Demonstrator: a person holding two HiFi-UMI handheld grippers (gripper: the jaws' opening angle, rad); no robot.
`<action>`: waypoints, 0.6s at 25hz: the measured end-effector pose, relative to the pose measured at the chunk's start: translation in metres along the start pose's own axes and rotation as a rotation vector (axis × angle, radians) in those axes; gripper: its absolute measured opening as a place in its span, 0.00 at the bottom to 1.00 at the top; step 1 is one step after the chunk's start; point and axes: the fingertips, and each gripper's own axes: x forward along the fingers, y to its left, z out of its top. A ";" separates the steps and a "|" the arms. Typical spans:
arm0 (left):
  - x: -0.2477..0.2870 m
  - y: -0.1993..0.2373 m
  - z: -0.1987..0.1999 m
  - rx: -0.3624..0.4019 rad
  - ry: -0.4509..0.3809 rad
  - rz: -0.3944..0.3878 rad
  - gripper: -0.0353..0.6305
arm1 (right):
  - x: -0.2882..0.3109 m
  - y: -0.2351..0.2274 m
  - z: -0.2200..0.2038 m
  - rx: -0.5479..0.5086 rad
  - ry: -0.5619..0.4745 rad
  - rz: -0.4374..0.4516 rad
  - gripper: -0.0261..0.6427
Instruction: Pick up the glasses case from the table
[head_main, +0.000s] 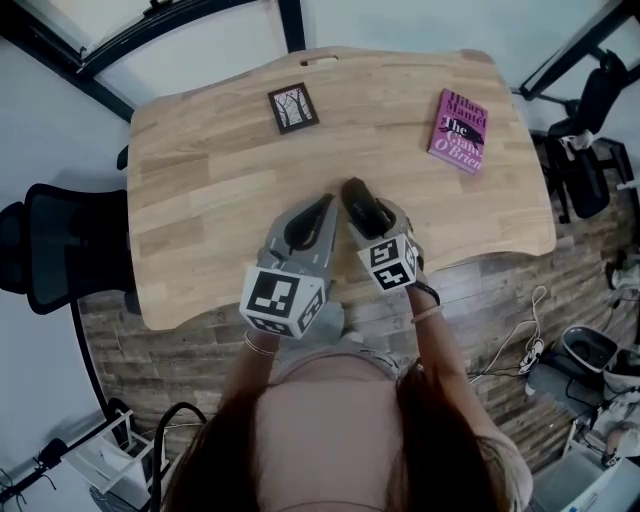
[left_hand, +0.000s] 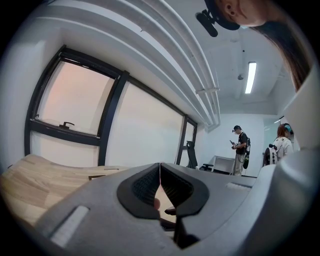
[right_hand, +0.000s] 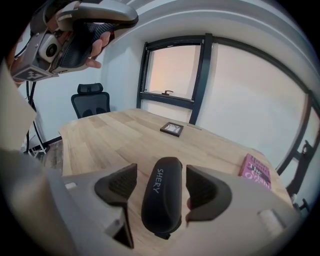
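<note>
The glasses case (right_hand: 162, 195) is a black oblong pouch with pale lettering, and it lies on the wooden table (right_hand: 115, 135) near the front edge. My right gripper (right_hand: 161, 189) is open around it, one pad on each side and a thin gap at both. In the head view the case (head_main: 355, 192) shows as a dark shape at the right gripper (head_main: 372, 215)'s tips. My left gripper (head_main: 322, 207) hovers just left of it. Its pads meet at the tips in the left gripper view (left_hand: 160, 167), with nothing between them.
A pink book (head_main: 459, 130) lies at the table's far right and a small dark picture frame (head_main: 293, 108) at the far middle. A black office chair (head_main: 60, 250) stands left of the table. Two people (left_hand: 241, 145) stand far off in the room.
</note>
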 end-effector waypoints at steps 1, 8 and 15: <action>0.001 0.002 -0.002 -0.003 0.003 0.000 0.07 | 0.003 0.000 -0.003 0.001 0.009 0.001 0.49; 0.010 0.012 -0.015 -0.012 0.034 0.000 0.07 | 0.026 -0.002 -0.026 0.000 0.075 0.006 0.52; 0.015 0.024 -0.019 -0.034 0.040 0.016 0.07 | 0.040 -0.003 -0.037 0.004 0.127 0.016 0.55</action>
